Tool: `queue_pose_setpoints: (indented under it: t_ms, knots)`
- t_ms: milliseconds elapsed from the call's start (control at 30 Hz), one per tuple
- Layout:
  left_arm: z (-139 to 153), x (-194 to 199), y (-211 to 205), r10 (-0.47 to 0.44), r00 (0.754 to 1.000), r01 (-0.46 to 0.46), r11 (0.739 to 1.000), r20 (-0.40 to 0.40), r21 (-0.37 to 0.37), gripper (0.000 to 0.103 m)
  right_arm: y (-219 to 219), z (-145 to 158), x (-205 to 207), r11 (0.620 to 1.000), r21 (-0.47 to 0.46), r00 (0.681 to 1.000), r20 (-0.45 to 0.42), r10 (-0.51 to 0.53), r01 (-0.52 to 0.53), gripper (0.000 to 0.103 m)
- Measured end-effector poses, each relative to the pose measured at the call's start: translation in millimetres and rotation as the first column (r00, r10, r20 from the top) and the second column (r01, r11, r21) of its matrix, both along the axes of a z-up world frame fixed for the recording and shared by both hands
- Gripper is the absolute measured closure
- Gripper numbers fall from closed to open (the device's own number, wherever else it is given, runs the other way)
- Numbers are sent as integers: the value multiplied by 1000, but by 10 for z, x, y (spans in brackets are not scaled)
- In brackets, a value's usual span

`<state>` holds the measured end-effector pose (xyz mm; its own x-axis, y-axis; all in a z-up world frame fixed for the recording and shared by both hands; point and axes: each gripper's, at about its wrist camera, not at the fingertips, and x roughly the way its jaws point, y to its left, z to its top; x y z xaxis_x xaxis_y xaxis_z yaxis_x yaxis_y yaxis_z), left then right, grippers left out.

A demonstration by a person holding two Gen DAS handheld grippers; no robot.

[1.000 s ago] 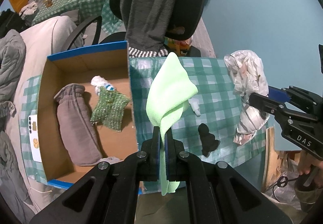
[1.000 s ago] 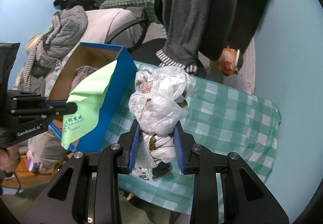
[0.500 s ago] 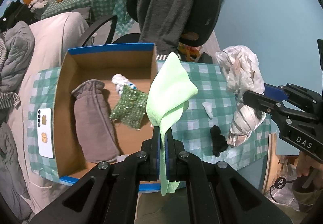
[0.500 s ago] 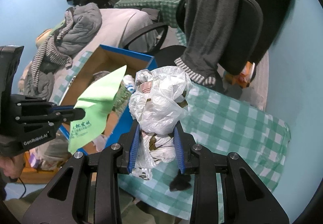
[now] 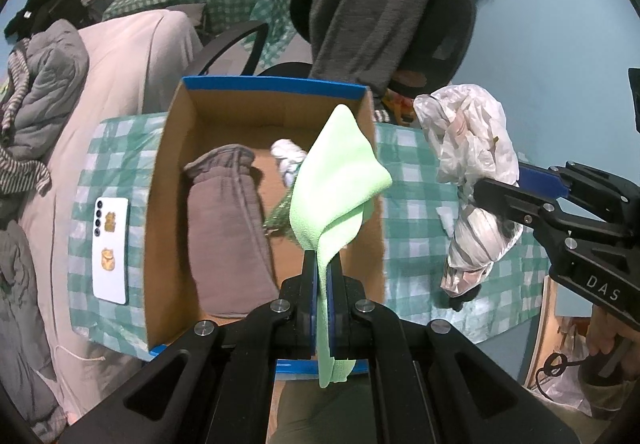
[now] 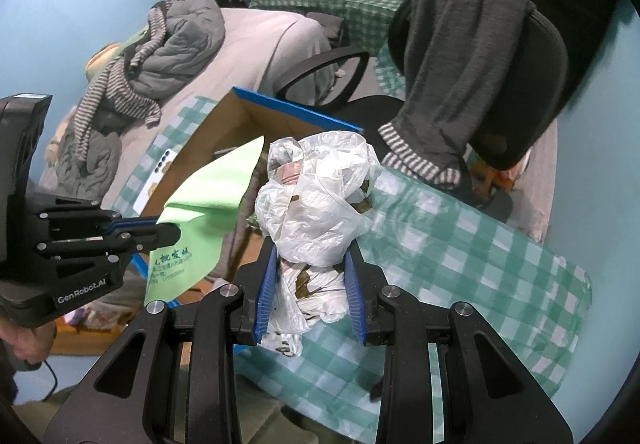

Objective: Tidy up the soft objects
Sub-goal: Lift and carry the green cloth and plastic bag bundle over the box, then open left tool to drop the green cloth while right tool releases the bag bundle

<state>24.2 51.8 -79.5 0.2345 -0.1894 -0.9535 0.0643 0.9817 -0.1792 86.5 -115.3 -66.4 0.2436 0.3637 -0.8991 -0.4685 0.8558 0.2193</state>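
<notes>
Both clamped: left gripper (image 5: 324, 264) pinches green cloth (image 5: 336, 180), right gripper (image 6: 310, 276) plastic bag (image 6: 316, 204).

left gripper (image 5: 325, 268): black, blue pads, silver screws | right gripper (image 6: 310, 276): same, "DAS" marking

We look steeply down from the left wrist, close over the cardboard box (image 5: 172, 204); from the right wrist, obliquely across the checked table's (image 6: 460, 244) right edge. Both share box and chair (image 6: 520, 44).

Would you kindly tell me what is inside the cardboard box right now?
Inside the cardboard box lie a grey-brown garment, a white bundle and a glittery green item. The held green cloth covers part of them and the floor behind it.
</notes>
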Motion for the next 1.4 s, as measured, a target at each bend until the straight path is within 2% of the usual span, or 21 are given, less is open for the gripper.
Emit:
queue_pose_setpoints:
  t_ms: [500, 967, 1067, 1133, 1167, 1400]
  knots:
    - [-251, 19, 466, 64, 997, -63, 998, -46, 25, 99, 548, -208, 90, 997, 2, 996, -52, 75, -75, 72]
    - [-545, 131, 595, 51, 993, -47, 998, -106, 40, 98, 800, -454, 184, 996, 20, 989, -122, 89, -87, 72]
    - [-576, 140, 586, 49, 992, -44, 998, -118, 39, 83, 807, -486, 210, 997, 25, 988, -137, 77, -74, 69]
    - [-570, 140, 578, 47, 992, -43, 998, -116, 35, 58, 802, -479, 214, 997, 27, 988, -136, 72, -69, 67]
    - [-555, 135, 575, 49, 993, -45, 998, -108, 37, 54, 804, -480, 215, 997, 24, 989, -133, 71, -68, 67]
    - [-516, 147, 578, 64, 992, -60, 997, -111, 41, 53, 709, -408, 229, 999, 2, 994, -101, 49, -49, 47]
